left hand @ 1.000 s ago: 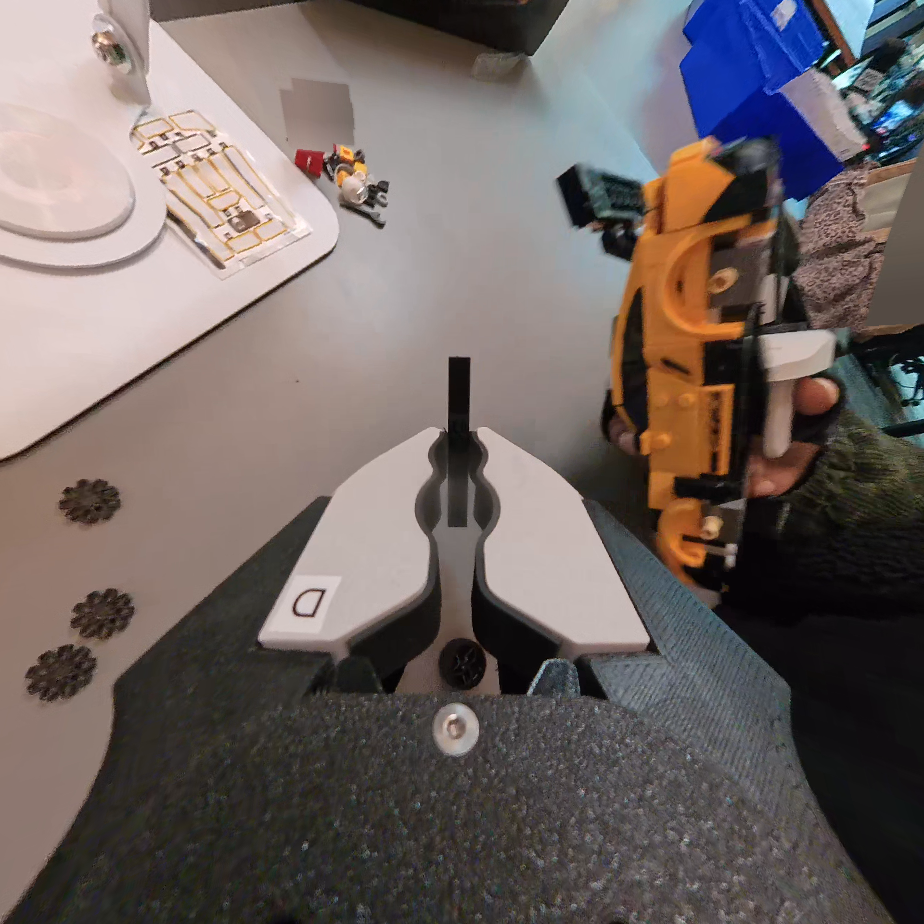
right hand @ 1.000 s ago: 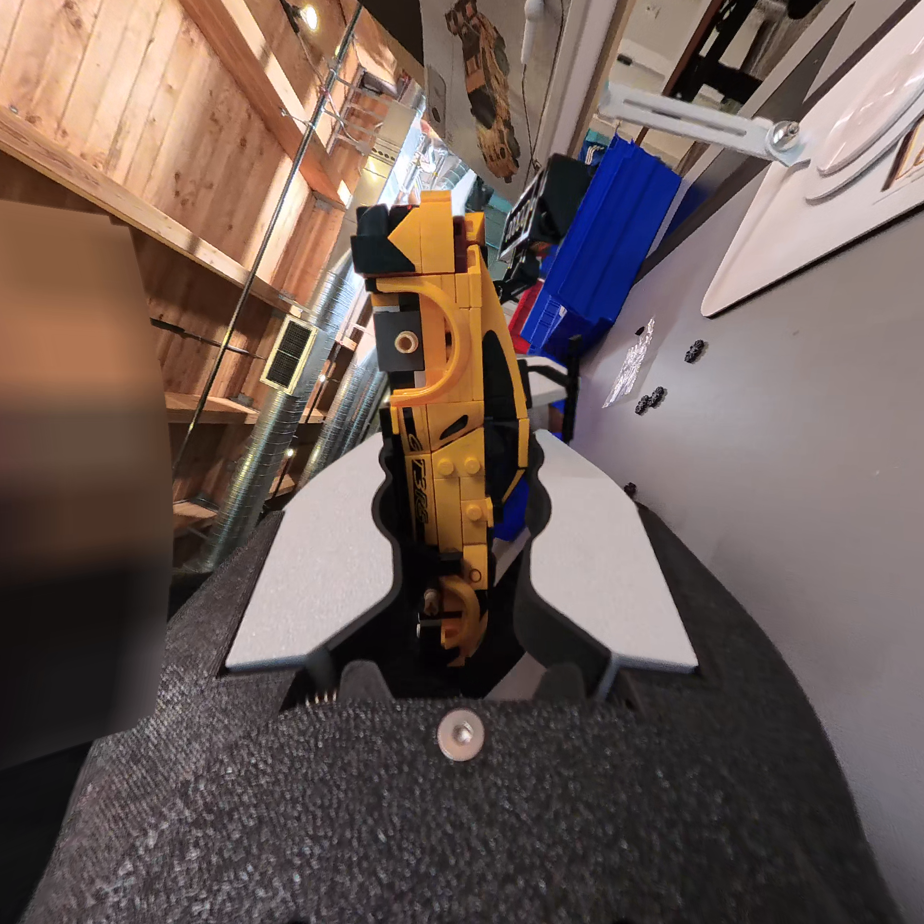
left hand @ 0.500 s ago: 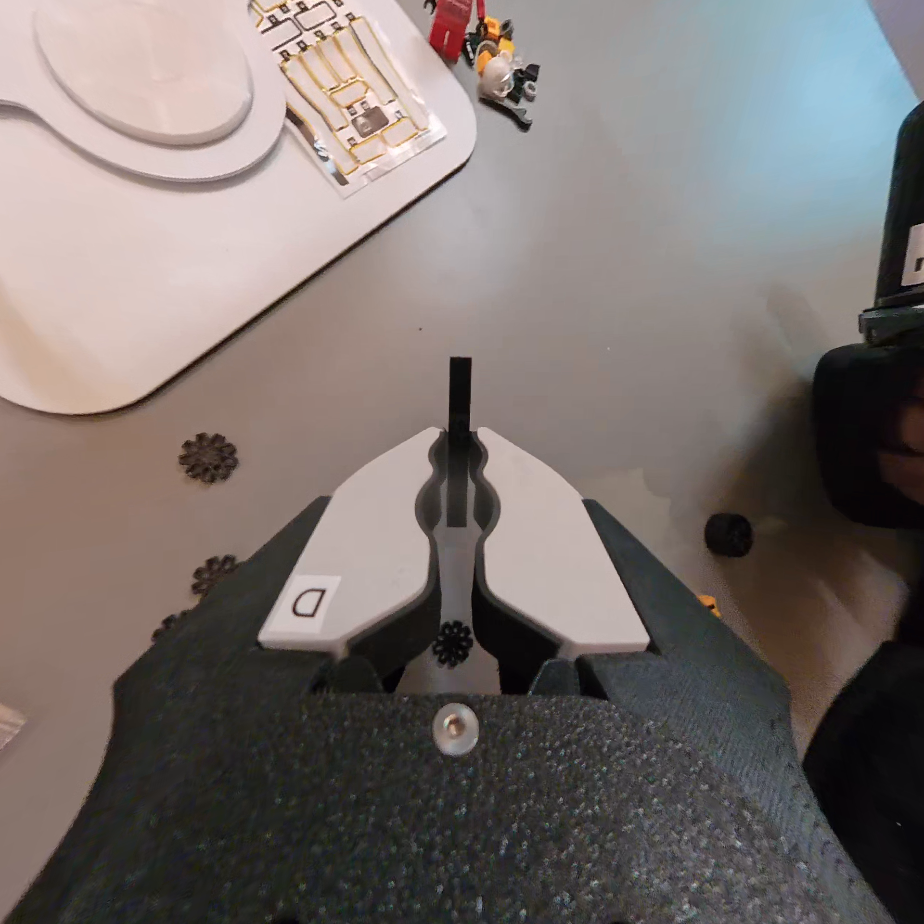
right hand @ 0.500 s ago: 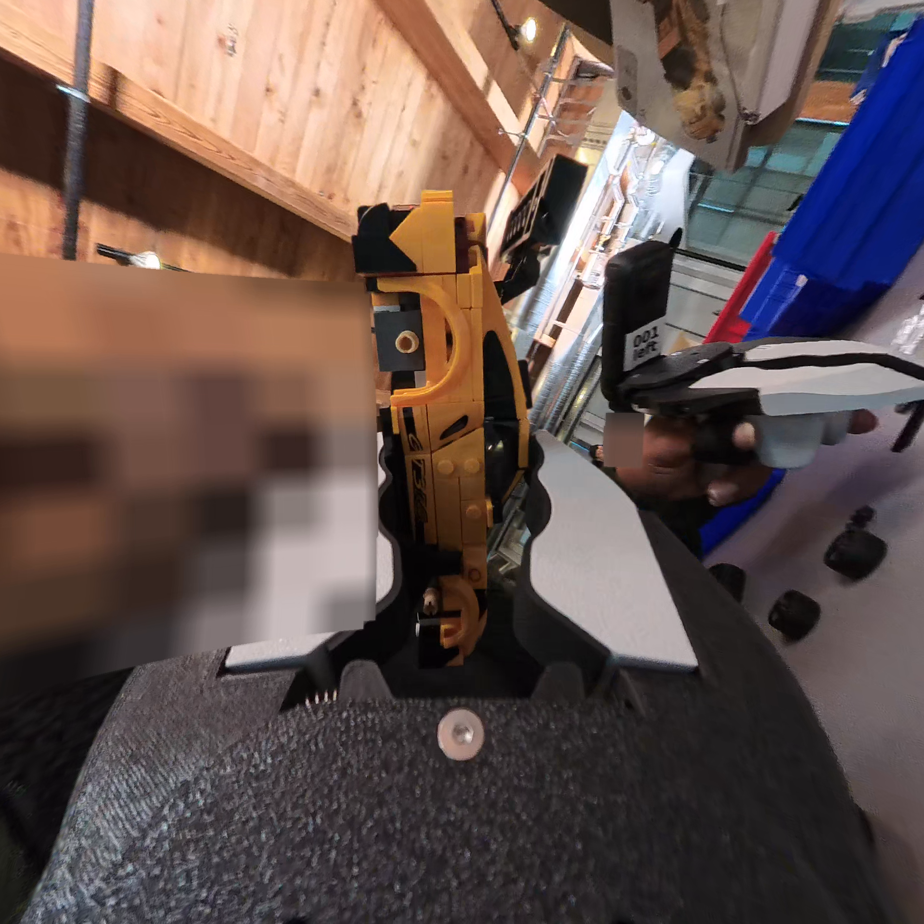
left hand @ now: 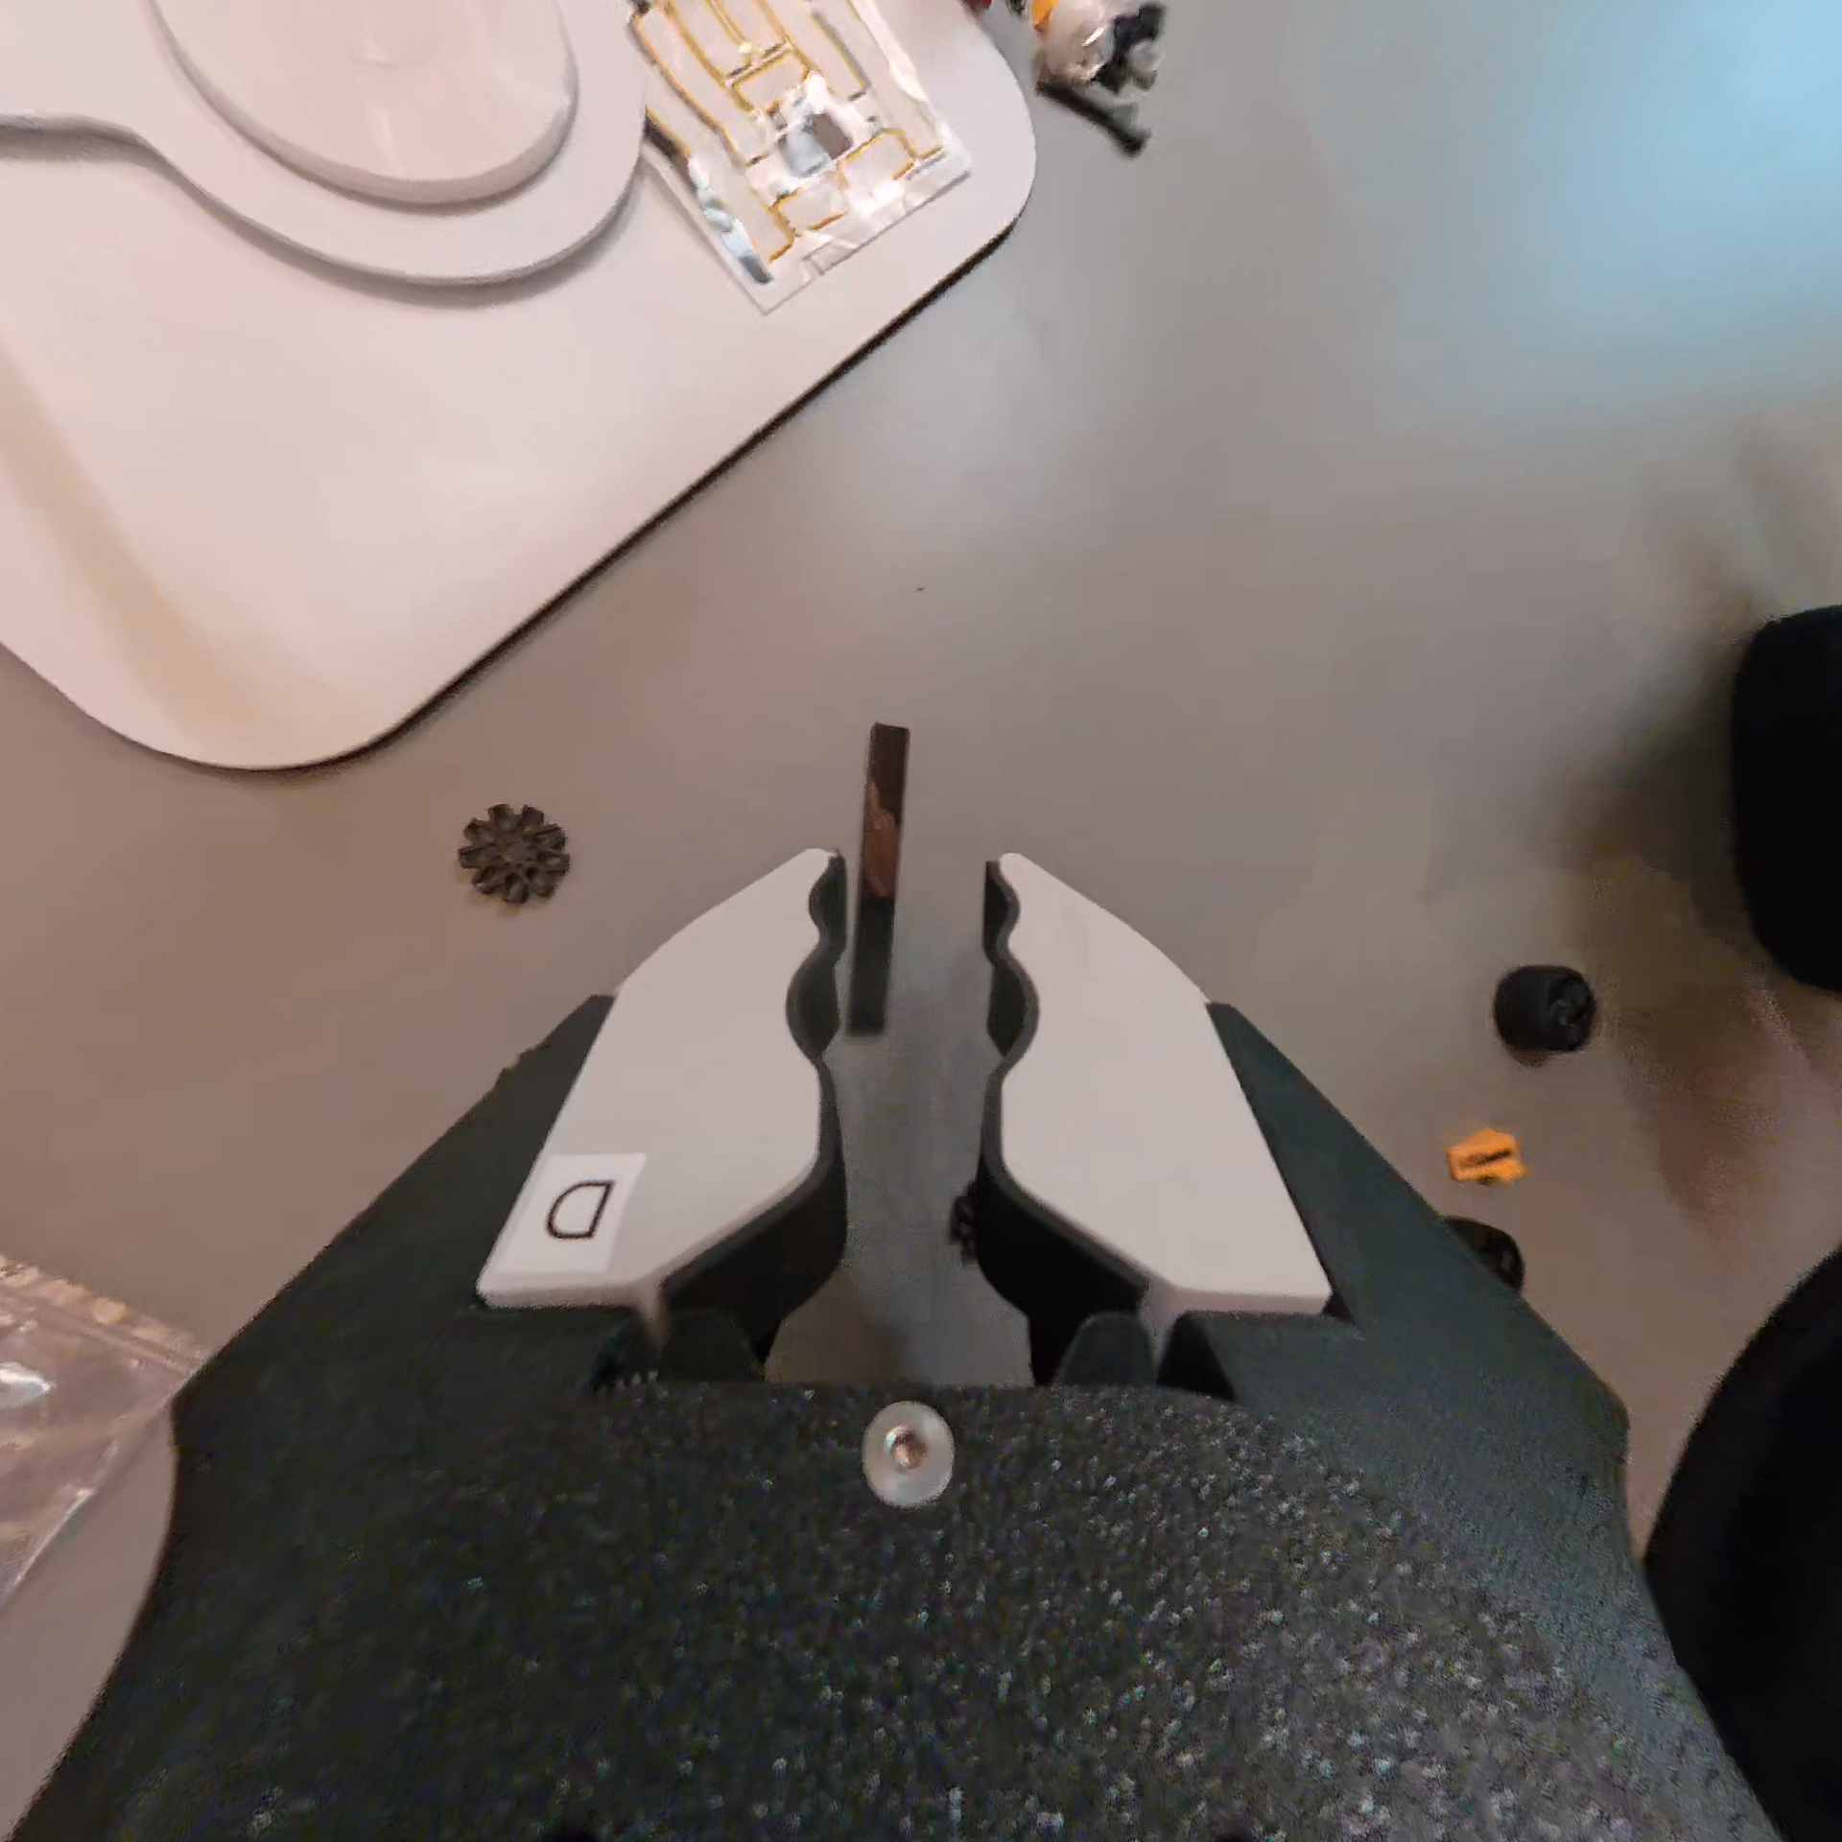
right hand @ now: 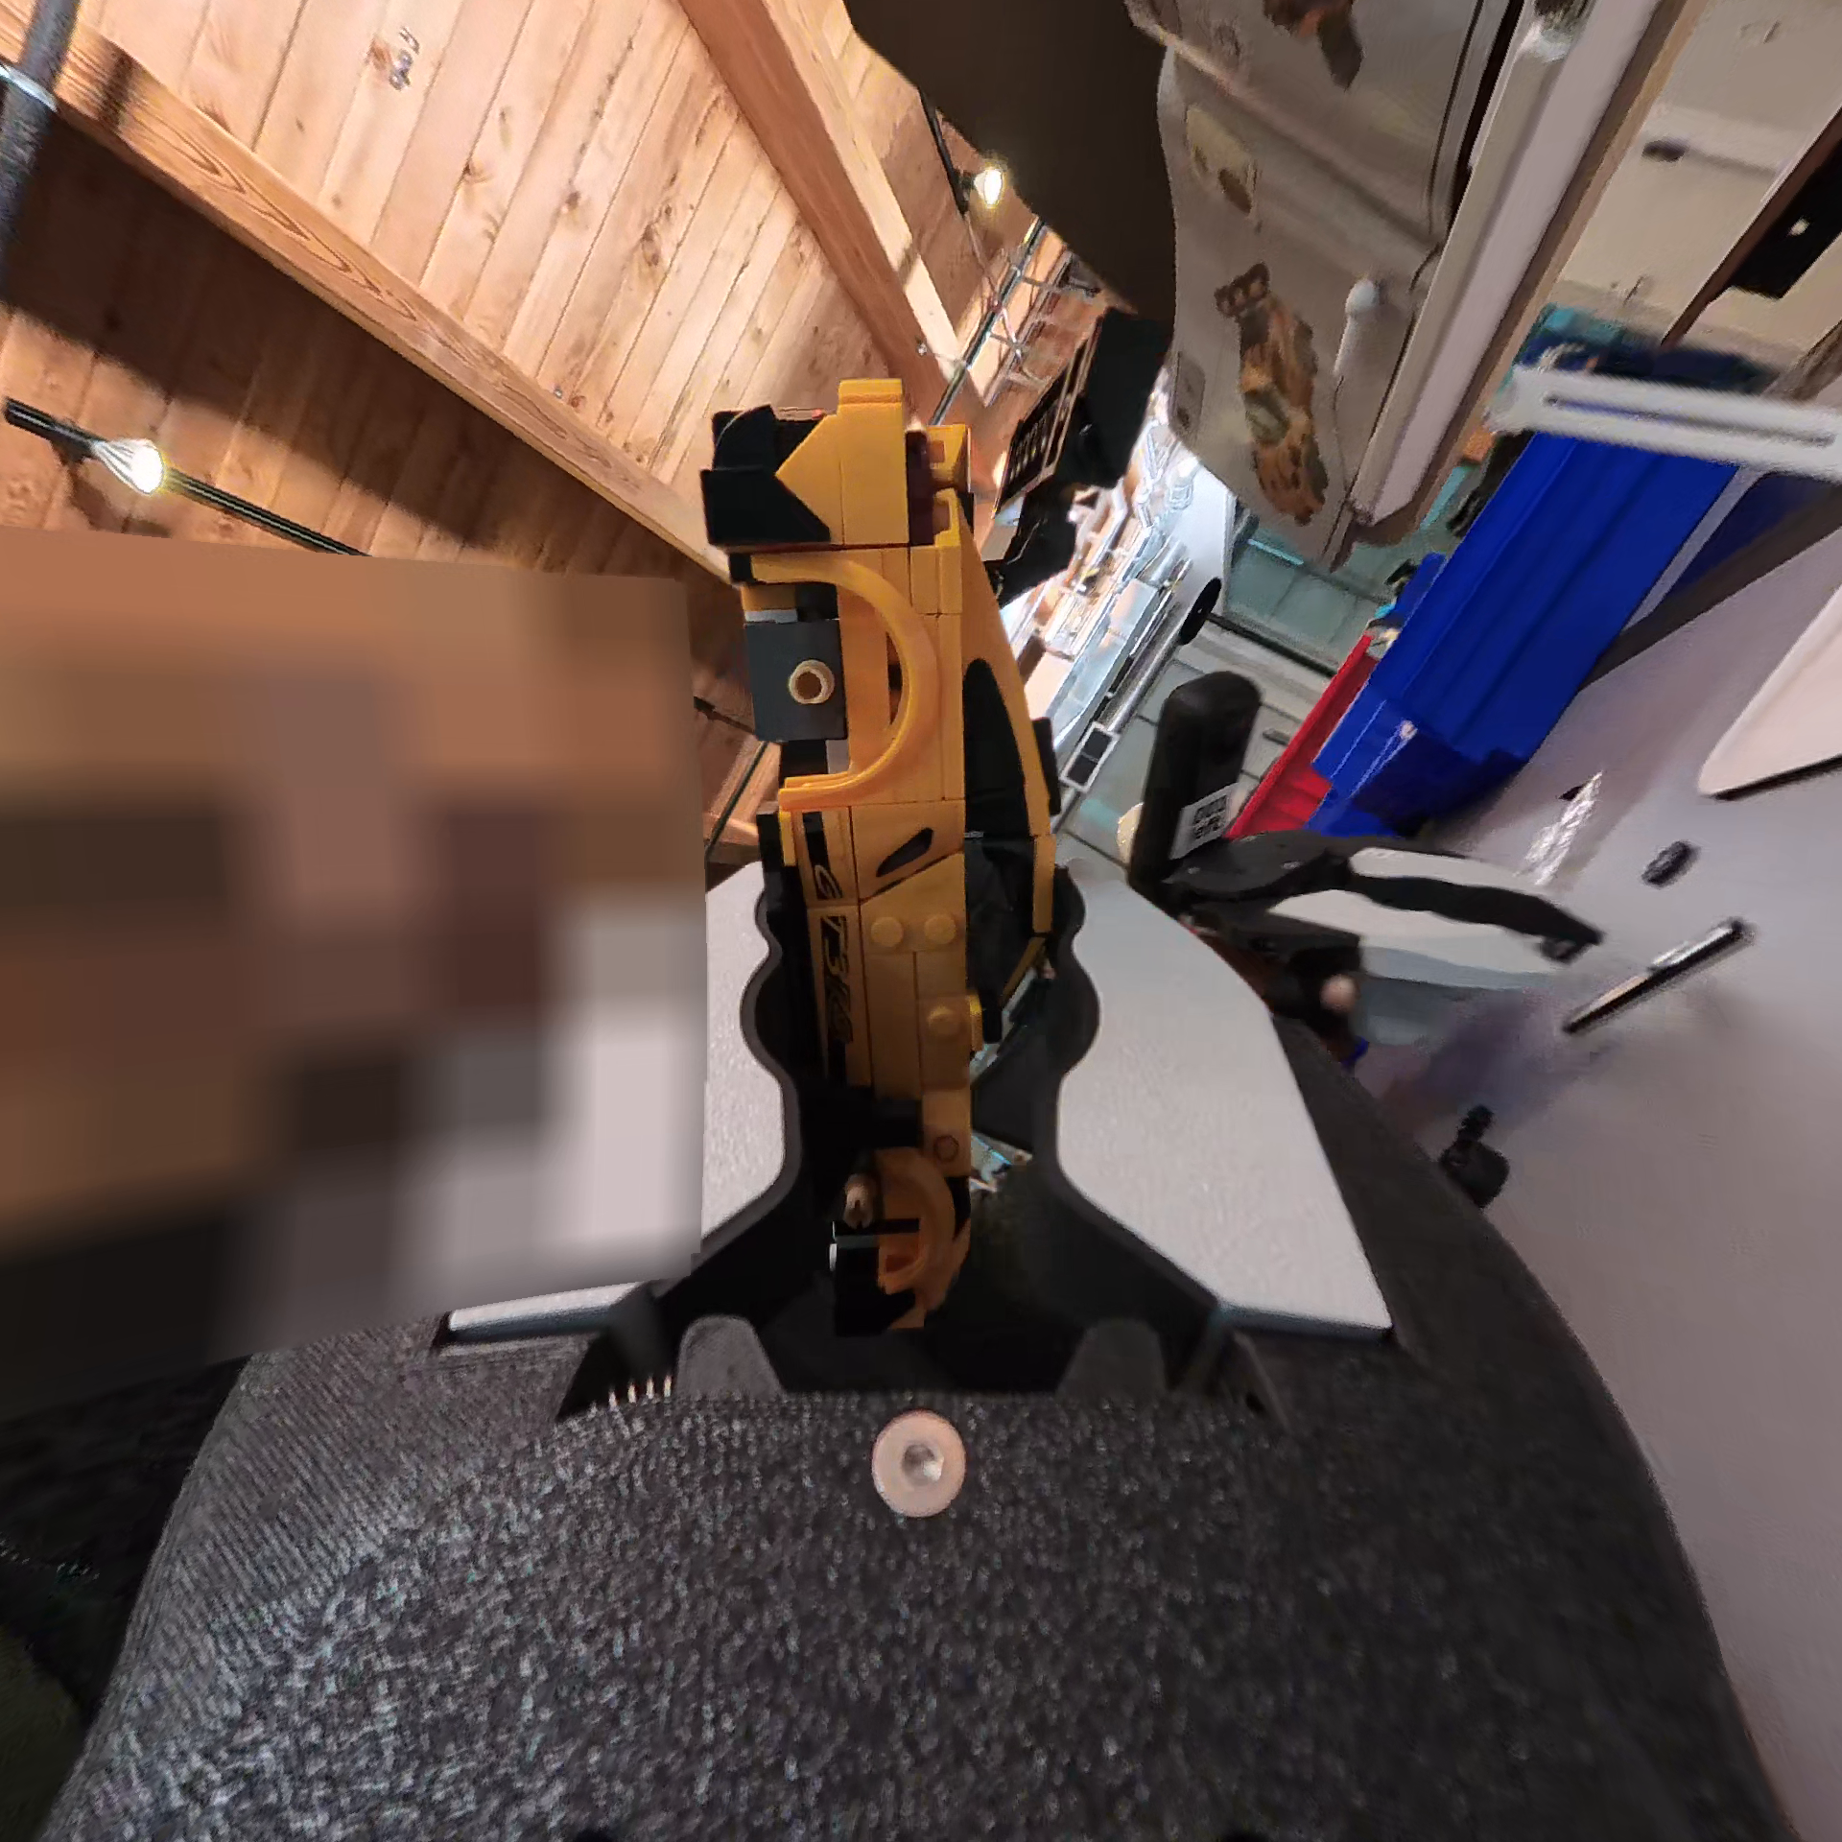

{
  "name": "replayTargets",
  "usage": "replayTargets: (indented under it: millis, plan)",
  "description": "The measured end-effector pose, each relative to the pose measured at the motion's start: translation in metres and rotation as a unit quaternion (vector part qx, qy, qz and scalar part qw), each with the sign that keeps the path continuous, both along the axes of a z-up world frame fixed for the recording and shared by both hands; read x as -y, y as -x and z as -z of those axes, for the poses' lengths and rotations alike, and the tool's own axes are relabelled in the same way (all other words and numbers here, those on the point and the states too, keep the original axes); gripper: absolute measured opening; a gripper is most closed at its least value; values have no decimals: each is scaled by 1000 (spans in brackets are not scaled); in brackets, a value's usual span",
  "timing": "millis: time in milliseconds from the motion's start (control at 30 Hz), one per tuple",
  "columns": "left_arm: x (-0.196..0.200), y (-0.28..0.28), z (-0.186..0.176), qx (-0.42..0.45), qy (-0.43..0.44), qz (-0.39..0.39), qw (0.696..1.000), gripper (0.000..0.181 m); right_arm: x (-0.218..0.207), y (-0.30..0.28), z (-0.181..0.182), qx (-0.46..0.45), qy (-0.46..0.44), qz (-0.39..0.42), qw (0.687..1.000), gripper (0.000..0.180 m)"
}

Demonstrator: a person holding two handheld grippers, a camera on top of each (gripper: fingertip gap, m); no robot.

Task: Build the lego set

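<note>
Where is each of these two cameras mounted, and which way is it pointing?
Left wrist view: sits on the left gripper, looking down at the grey table; its open white fingers flank a thin black strip.
Right wrist view: sits on the right gripper, looking sideways across the room toward a wooden wall; its fingers are shut on the yellow lego car.
Shared: the left gripper and the black strip also show in the right wrist view.

Plastic, wood and matt grey

Glossy yellow plastic car (right hand: 897,877); grainy black gripper shell (left hand: 897,1595); matt tabletop (left hand: 1296,498); planked wood wall (right hand: 449,199).
</note>
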State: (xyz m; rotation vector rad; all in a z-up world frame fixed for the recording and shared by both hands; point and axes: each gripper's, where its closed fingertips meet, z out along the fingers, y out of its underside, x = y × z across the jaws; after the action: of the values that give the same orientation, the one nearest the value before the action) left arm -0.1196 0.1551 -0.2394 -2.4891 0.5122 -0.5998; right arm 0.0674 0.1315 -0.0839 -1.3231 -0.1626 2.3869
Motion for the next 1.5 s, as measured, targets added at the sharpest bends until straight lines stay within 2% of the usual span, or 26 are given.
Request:
replayTargets:
  millis: [67,133,233,300,400,600,700,800,900,1000,1133,1233,1300,1500]
  plan:
    - [12,-13,-20,23,-29,47,998,22,-5,-6,2,14,-10,13,1000,49]
    - [41,-38,-35,25,-59,154,986,14,-6,-11,4,24,-20,20,999,49]
    - [91,-74,-36,15,-67,287,955,14,-7,-14,8,30,-23,22,999,49]
    - [113,-91,-29,-8,-82,348,934,12,-7,-14,11,30,-23,22,999,49]
    - [133,-105,-10,-41,-66,402,912,14,-4,-15,10,21,-30,17,999,49]
    - [144,-110,13,-83,-21,444,892,23,3,-18,7,16,-52,9,999,49]
    - [144,-112,17,-95,-20,445,890,12,5,-20,7,6,-58,4,998,49]
    - [134,-111,15,-101,-33,416,903,12,11,-22,5,-10,-72,-11,997,49]
    - [118,-119,-9,-24,-58,352,934,12,19,-22,3,-27,-92,-32,995,49]
    - [94,-130,-61,109,-110,264,952,12,30,-20,-2,-44,-116,-50,991,49]
    - [79,-140,-148,303,-156,180,923,12,41,-12,-6,-48,-145,-49,987,49]
    - [80,-145,-191,385,-168,150,895,12,46,-5,-9,-45,-154,-36,986,49]
    - [81,-150,-202,393,-177,138,892,12,49,-1,-13,-47,-160,-25,986,49]
    - [88,-162,-205,391,-174,122,895,12,57,12,-16,-36,-169,4,985,49]
